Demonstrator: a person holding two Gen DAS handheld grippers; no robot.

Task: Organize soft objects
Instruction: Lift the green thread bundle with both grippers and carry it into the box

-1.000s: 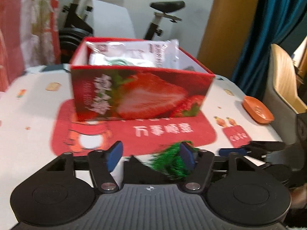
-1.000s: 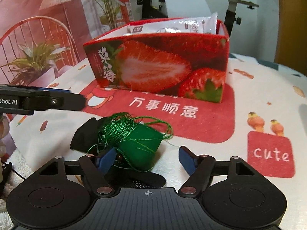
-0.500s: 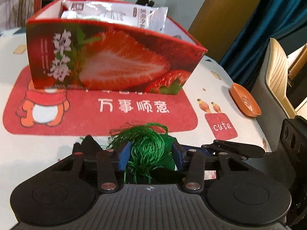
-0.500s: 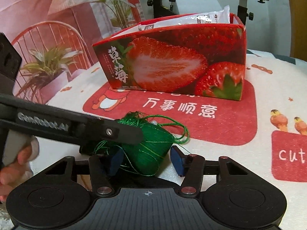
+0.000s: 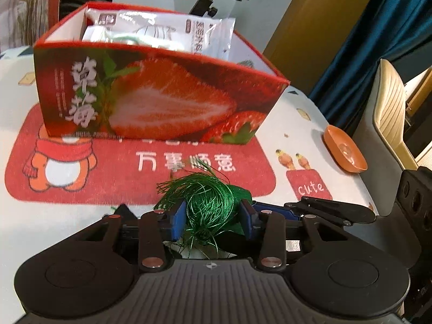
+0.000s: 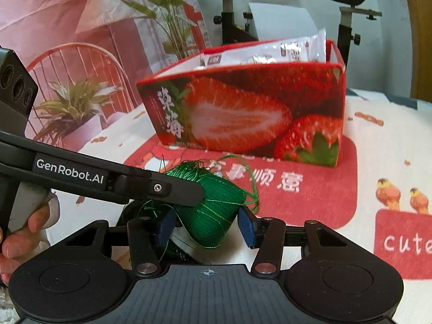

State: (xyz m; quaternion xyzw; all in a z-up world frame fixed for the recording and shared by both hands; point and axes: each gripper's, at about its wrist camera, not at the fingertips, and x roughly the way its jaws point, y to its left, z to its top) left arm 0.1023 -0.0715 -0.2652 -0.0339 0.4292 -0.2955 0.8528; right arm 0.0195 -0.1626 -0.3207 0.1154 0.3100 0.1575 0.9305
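Note:
A green thread spool (image 5: 208, 202) with loose tangled strands sits at the near edge of the red mat (image 5: 151, 189). My left gripper (image 5: 212, 217) has its blue pads against the tangled end, and its jaws are closing on it. In the right wrist view the spool's body (image 6: 213, 210) lies between the blue pads of my right gripper (image 6: 206, 228), which press on its sides. The left gripper's finger (image 6: 162, 189) crosses over the spool's top from the left. A black soft item (image 6: 129, 212) lies partly hidden under the spool. Behind stands the strawberry box (image 5: 162, 102).
White plastic packets (image 5: 162, 27) stick out of the box. An orange dish (image 5: 344, 149) rests near the table's right edge, with a beige chair (image 5: 388, 108) beyond it. An exercise bike (image 6: 232, 0) stands behind the table. A person's hand (image 6: 16, 237) holds the left gripper.
Both grippers have narrowed onto the green spool. The left gripper came forward and down until the tangled thread sat between its pads. The right gripper barely moved.

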